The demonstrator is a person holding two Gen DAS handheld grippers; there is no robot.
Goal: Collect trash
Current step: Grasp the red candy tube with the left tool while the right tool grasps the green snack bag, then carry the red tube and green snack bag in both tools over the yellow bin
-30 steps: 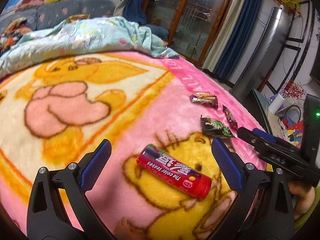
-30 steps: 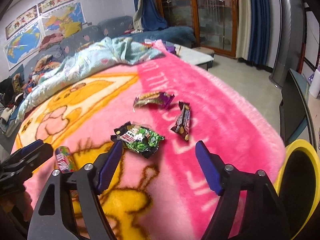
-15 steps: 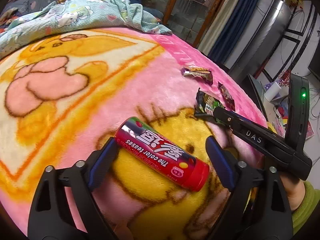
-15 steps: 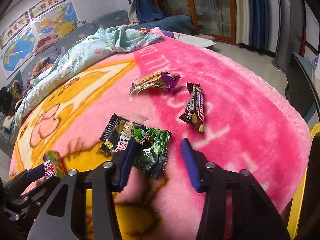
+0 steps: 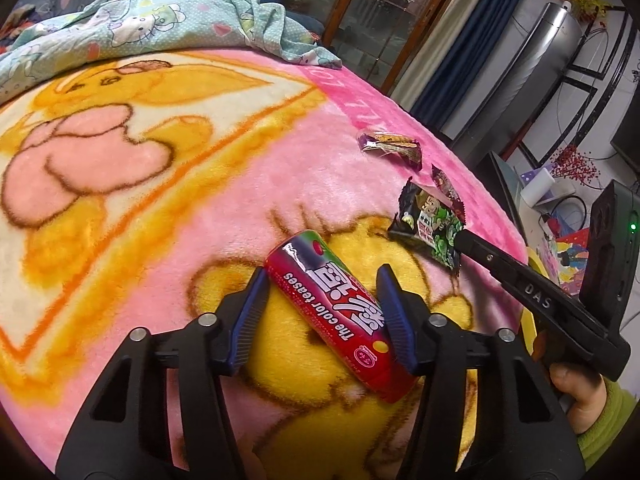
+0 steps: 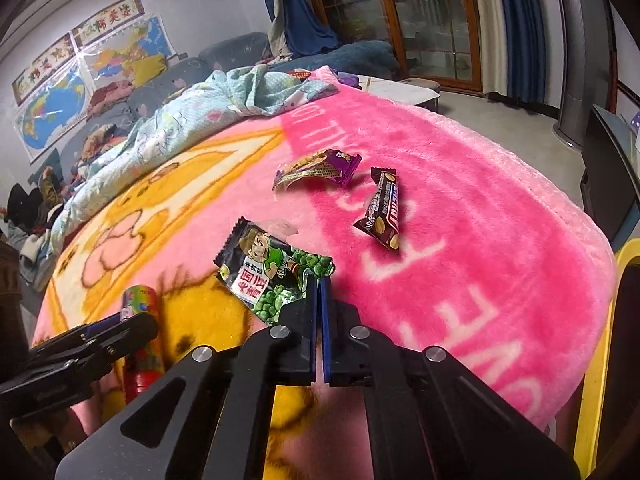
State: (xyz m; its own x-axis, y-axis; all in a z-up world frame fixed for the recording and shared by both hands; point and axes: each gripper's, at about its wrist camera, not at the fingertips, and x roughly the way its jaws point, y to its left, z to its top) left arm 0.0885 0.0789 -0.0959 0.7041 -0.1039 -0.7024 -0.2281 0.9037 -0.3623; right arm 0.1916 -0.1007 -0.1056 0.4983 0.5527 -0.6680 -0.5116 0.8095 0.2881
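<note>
A red candy tube (image 5: 336, 312) lies on the pink cartoon blanket (image 5: 120, 208), and my left gripper (image 5: 320, 316) is shut on its middle. The tube also shows in the right wrist view (image 6: 140, 320). My right gripper (image 6: 319, 292) is shut on the near edge of a black and green pea snack packet (image 6: 272, 268), which also shows in the left wrist view (image 5: 432, 224). A purple wrapper (image 6: 316, 170) and a brown chocolate bar wrapper (image 6: 382, 208) lie beyond it on the blanket.
A crumpled light blue quilt (image 6: 192, 120) lies at the far side of the bed. A yellow bin rim (image 6: 596, 360) stands past the bed's right edge. A black stand and a grey column (image 5: 520, 80) are to the right.
Both grippers have moved forward and closed. The left one closed on the red tube. The right one closed on the edge of the pea snack packet.
</note>
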